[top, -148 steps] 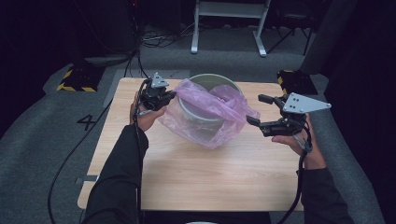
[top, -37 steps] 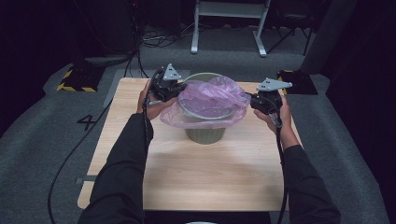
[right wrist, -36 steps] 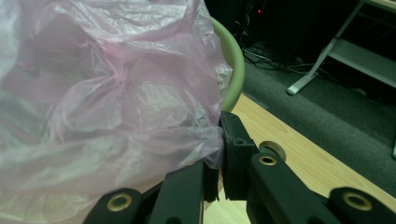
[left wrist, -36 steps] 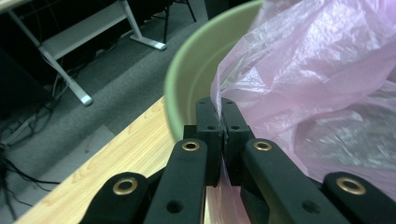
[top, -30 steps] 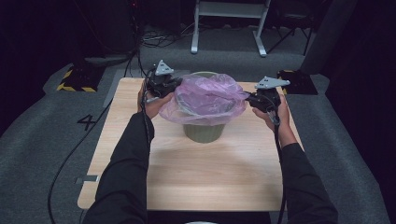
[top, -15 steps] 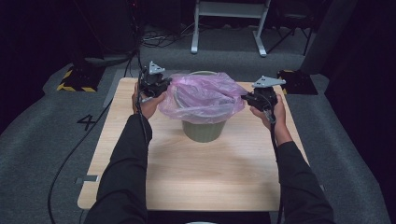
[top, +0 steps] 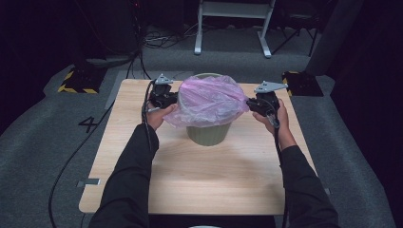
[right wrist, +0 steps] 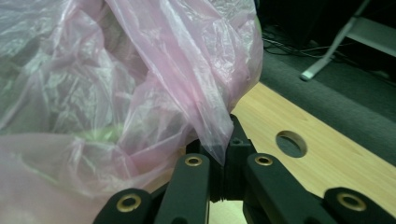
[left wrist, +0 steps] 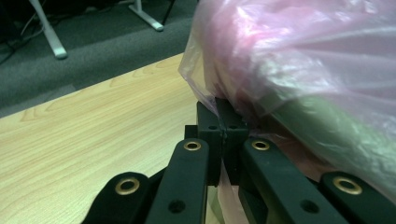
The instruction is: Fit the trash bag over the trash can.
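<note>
A pink plastic bag [top: 209, 97] drapes over the green bin [top: 208, 134] mid-tabletop [top: 204, 175], toward the far side. Left tongs [top: 170, 98] and right tongs [top: 251, 103] each clamp a bag edge.

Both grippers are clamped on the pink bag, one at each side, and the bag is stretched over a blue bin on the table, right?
Not quite: the bin is olive green, not blue, as the high view shows. The rest holds: the left gripper and the right gripper are each shut on the pink bag, one at each side, with the bag stretched over the bin on the table.
</note>
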